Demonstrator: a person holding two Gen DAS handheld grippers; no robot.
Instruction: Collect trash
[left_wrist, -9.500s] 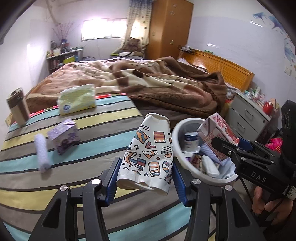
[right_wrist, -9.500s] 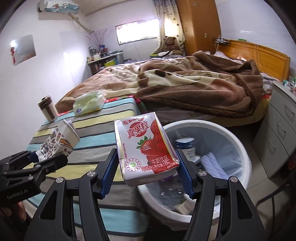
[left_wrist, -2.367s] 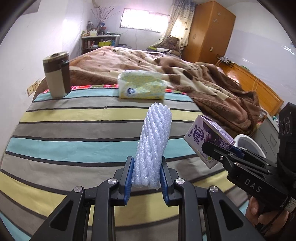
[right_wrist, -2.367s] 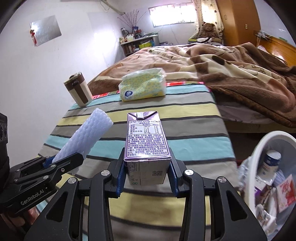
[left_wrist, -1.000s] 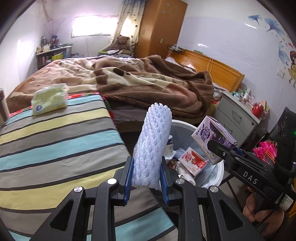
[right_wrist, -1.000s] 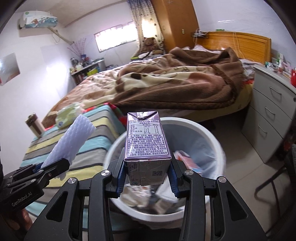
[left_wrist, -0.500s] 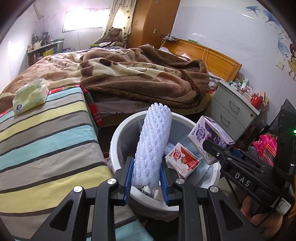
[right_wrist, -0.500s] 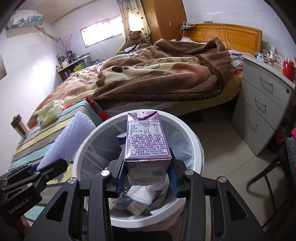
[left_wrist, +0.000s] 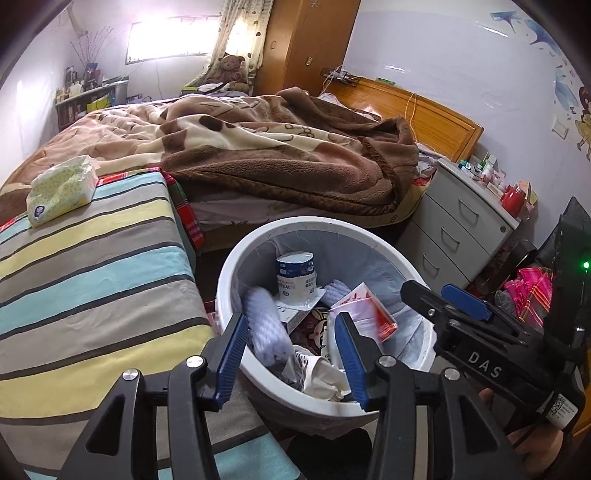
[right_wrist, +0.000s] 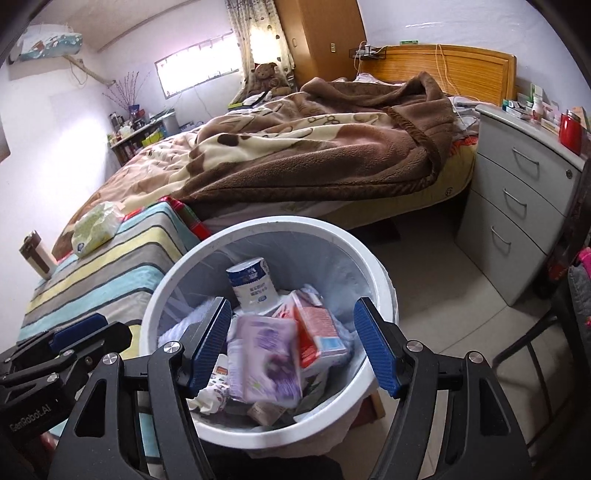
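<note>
Left gripper jaws just opened, nothing between: white foam mesh sleeve dropping, blurred, into white round plastic bin. Right gripper jaws just opened wide: purple drink carton falling, blurred, inside same bin. Striped bedspread holds only tissue pack; mug beside. Both drops done.

From the left gripper we look forward and steeply down along its fingers, close above the white bin, with the striped table to its left. From the right gripper we face the same bin equally near. We share bin, table and bed in both views, and each shows the other gripper at its edge.
</note>
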